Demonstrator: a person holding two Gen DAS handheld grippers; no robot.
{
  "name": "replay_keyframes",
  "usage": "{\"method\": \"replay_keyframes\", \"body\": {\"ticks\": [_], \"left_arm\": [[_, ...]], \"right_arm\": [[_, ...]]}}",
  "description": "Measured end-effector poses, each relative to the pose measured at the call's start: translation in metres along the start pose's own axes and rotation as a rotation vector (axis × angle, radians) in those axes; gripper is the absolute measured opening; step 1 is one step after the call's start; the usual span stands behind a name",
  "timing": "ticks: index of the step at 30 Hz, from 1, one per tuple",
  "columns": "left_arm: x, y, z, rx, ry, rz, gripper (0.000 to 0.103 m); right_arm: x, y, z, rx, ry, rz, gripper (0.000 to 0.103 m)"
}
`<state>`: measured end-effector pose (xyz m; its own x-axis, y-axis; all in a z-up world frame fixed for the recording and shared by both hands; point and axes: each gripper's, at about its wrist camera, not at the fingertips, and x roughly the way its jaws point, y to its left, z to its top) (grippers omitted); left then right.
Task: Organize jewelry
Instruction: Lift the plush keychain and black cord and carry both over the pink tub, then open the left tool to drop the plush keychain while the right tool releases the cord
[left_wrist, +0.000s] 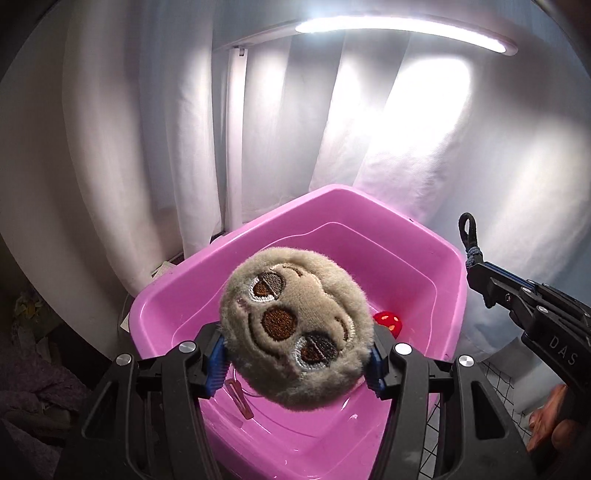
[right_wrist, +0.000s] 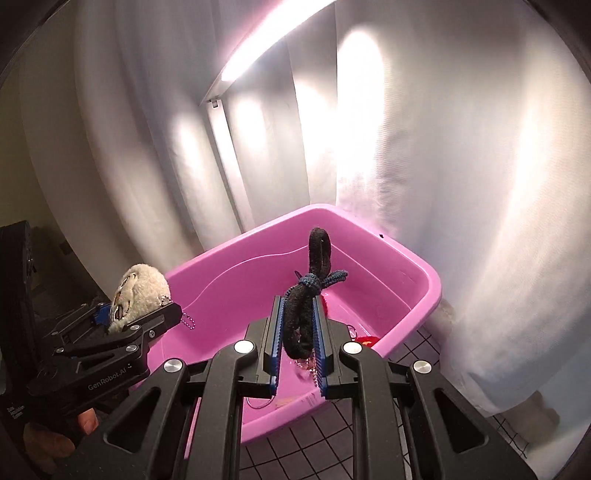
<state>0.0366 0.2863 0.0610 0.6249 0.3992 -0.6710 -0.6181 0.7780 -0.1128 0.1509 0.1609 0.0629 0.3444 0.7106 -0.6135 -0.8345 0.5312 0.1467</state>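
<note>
My left gripper (left_wrist: 297, 363) is shut on a round beige plush charm with an embroidered face (left_wrist: 295, 325), held above the near part of a pink plastic tub (left_wrist: 458, 266). In the right wrist view the same charm (right_wrist: 142, 291) sits in the left gripper (right_wrist: 144, 314) over the tub's left rim, a bead chain dangling below it. My right gripper (right_wrist: 298, 328) is shut on a bundle of black and blue hair ties (right_wrist: 308, 295) over the pink tub (right_wrist: 432, 284). The hair ties' loop (left_wrist: 468, 232) also shows at the right gripper (left_wrist: 476, 271) in the left wrist view.
Inside the tub lie a red item (left_wrist: 388, 321), a pink hair clip (left_wrist: 240, 400) and chains (right_wrist: 310, 369). White curtains (right_wrist: 461, 184) hang close behind and to the right of the tub. A lit lamp bar (left_wrist: 402, 31) is overhead. The tub stands on a gridded surface (right_wrist: 314, 443).
</note>
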Motion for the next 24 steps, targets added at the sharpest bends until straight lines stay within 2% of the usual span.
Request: {"method": "replay_keyframes", "body": {"ticks": [6, 15, 16, 18, 19, 20, 24], "left_arm": [[0.039, 0.015, 0.008, -0.020, 0.097, 0.001, 0.057], [0.067, 0.021, 0.007, -0.028, 0.196, -0.016, 0.062], [0.068, 0.022, 0.006, -0.030, 0.201, -0.015, 0.066], [0.071, 0.023, 0.008, -0.032, 0.206, -0.011, 0.075], [0.070, 0.024, 0.008, -0.033, 0.203, -0.007, 0.083], [0.069, 0.024, 0.008, -0.034, 0.198, -0.007, 0.088], [0.066, 0.026, 0.009, -0.037, 0.196, -0.014, 0.091]], "right_arm": [[0.051, 0.002, 0.013, 0.011, 0.117, -0.021, 0.015], [0.097, -0.002, 0.020, 0.039, 0.213, -0.038, 0.015], [0.101, -0.005, 0.021, 0.043, 0.220, -0.045, 0.020], [0.104, -0.006, 0.022, 0.047, 0.237, -0.053, 0.037], [0.105, -0.006, 0.023, 0.051, 0.241, -0.058, 0.059], [0.104, -0.007, 0.023, 0.056, 0.233, -0.065, 0.066], [0.100, -0.005, 0.020, 0.054, 0.226, -0.088, 0.066]]}}
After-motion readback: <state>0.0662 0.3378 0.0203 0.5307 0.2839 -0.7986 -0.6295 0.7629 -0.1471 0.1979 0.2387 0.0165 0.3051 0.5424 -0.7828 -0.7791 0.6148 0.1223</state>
